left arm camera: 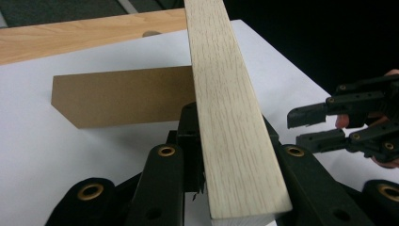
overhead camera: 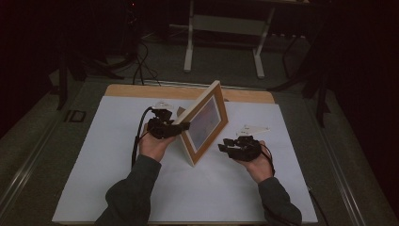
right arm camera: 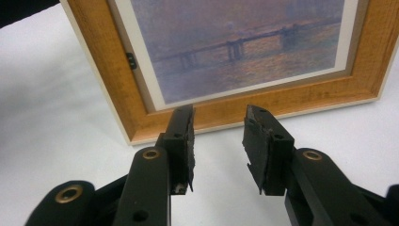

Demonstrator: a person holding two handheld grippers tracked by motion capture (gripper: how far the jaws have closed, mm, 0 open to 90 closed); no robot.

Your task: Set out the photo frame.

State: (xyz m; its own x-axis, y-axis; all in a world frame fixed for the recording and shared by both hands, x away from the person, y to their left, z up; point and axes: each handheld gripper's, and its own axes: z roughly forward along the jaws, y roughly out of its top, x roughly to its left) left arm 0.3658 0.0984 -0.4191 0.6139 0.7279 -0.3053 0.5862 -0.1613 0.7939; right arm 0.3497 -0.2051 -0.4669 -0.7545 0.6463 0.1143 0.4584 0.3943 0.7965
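1. A desk [overhead camera: 117, 179] covered by a white sheet is seen from above, with a strip of bare wood along its far edge.
2. A wooden picture frame [overhead camera: 205, 123] is stood on edge near the middle of the desk, tilted so that its face is turned toward the person's right side.
3. Behind the glass, a hazy purple and orange painting of a bridge over water is shown, with a pale mat around it.
4. The left tongs [overhead camera: 184, 126] are held by the person's left hand [overhead camera: 151, 146] at the left side of the frame.
5. In the left gripper view, the pale side edge of the frame [left arm camera: 234, 117] is seen running between the two black jaws of the left tongs [left arm camera: 235, 141], which are clenched on it.
6. A brown cardboard stand [left arm camera: 120, 95] is seen behind the frame, resting against the white sheet.
7. The right tongs [overhead camera: 225, 145] are held by the right hand [overhead camera: 257, 165] just beside the front of the frame, near its lower corner.
8. In the right gripper view, the right tongs [right arm camera: 218, 123] are released, with a clear gap between the jaws and nothing held; the lower rail of the frame [right arm camera: 282, 101] is seen just beyond their tips.
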